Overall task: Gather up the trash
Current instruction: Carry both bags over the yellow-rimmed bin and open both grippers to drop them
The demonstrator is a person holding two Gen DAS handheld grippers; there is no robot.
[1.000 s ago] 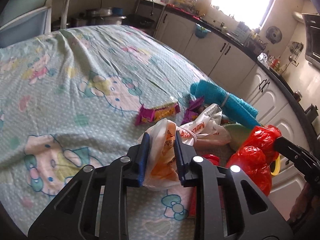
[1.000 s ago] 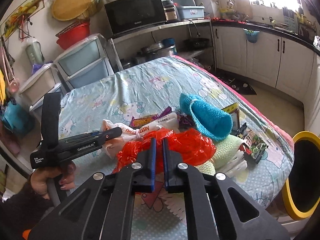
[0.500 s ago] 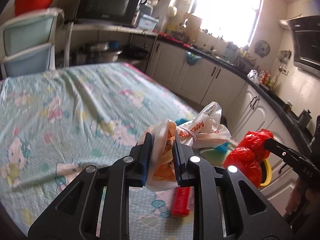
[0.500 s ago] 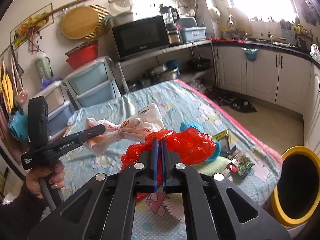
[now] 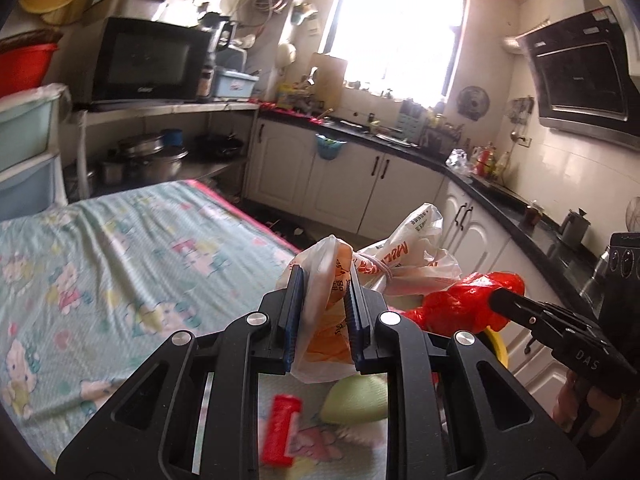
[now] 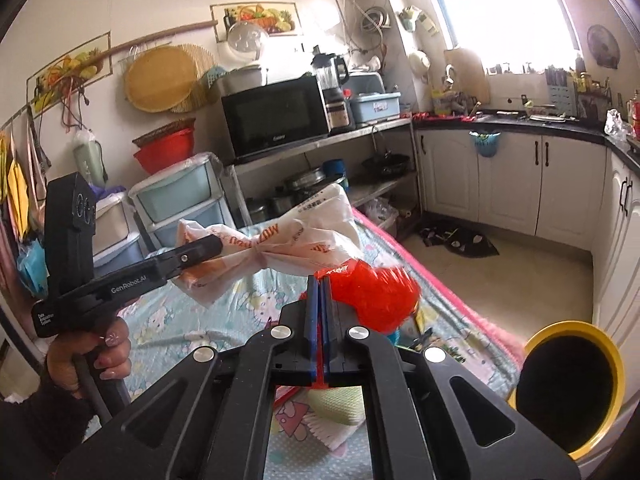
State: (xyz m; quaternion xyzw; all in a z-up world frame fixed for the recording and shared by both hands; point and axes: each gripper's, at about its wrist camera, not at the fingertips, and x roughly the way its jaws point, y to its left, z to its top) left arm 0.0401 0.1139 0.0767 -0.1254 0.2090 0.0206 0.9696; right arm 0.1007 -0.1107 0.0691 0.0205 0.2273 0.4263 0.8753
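My left gripper (image 5: 322, 280) is shut on a white and orange plastic bag (image 5: 400, 256) and holds it high above the bed; the bag also shows in the right wrist view (image 6: 280, 240). My right gripper (image 6: 319, 285) is shut on a crumpled red plastic bag (image 6: 376, 296), also lifted, just right of the white bag; the red bag shows in the left wrist view (image 5: 460, 304). A yellow-rimmed black bin (image 6: 568, 388) stands on the floor to the right of the bed.
The bed with a cartoon-print sheet (image 5: 120, 264) lies below. On it are a red wrapper (image 5: 282, 428), a pale green sponge cloth (image 5: 356, 398) and small packets (image 6: 448, 352). White cabinets (image 6: 520, 184) line the far and right walls.
Both grippers have risen from the bed, each lifting its bag. The views now look over the kitchen and the bags hang in the air.
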